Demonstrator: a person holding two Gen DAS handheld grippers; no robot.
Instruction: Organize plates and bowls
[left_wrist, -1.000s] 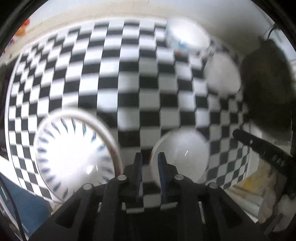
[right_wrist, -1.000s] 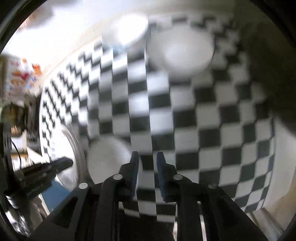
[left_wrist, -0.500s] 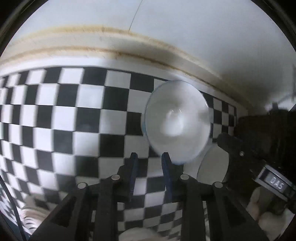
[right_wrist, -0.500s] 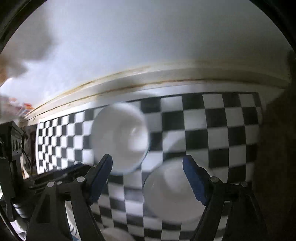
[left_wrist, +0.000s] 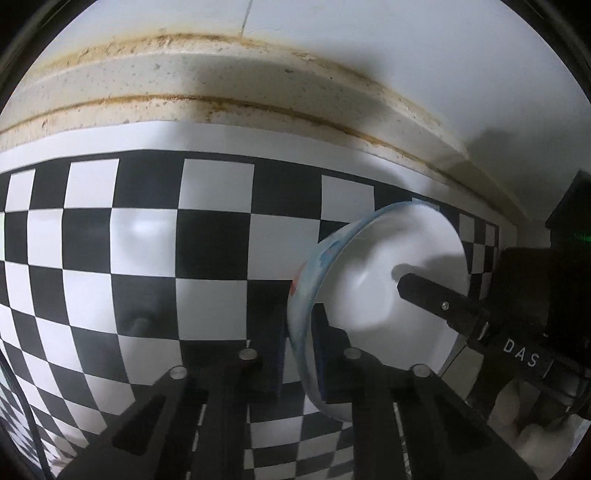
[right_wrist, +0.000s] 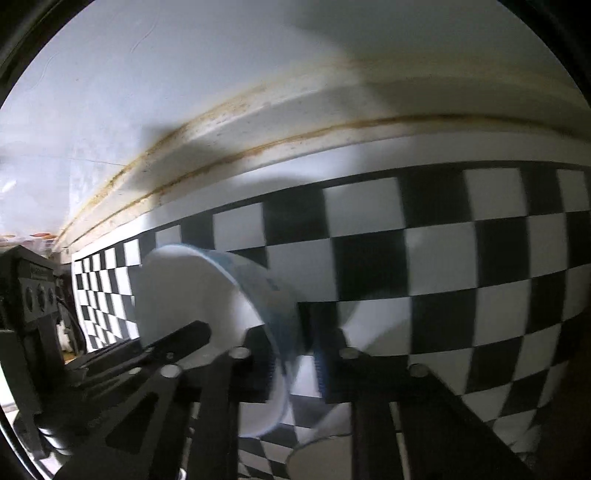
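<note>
A white bowl (left_wrist: 388, 277) with a blue patterned outside sits on the checkered cloth near the wall. My left gripper (left_wrist: 301, 358) is closing on its near rim, with the pads pressing the wall of the bowl from both sides. One finger of the right gripper (left_wrist: 436, 302) reaches into the bowl from the right. In the right wrist view the same bowl (right_wrist: 192, 291) is at the left. My right gripper (right_wrist: 295, 365) is closing on the opposite rim, one pad inside and one outside. A left gripper finger (right_wrist: 181, 338) shows at the bowl's far side.
The black-and-white checkered cloth (left_wrist: 147, 258) ends at a stained ledge (left_wrist: 221, 81) under a white wall. A white dish (right_wrist: 373, 325) lies just behind the right fingers and another (right_wrist: 325, 458) below them. A black device (right_wrist: 33, 295) stands at the left edge.
Both grippers moved from over the middle of the table to the bowl by the wall. The right jaws opened wide, then closed on the rim. The left jaws closed on the opposite rim.
</note>
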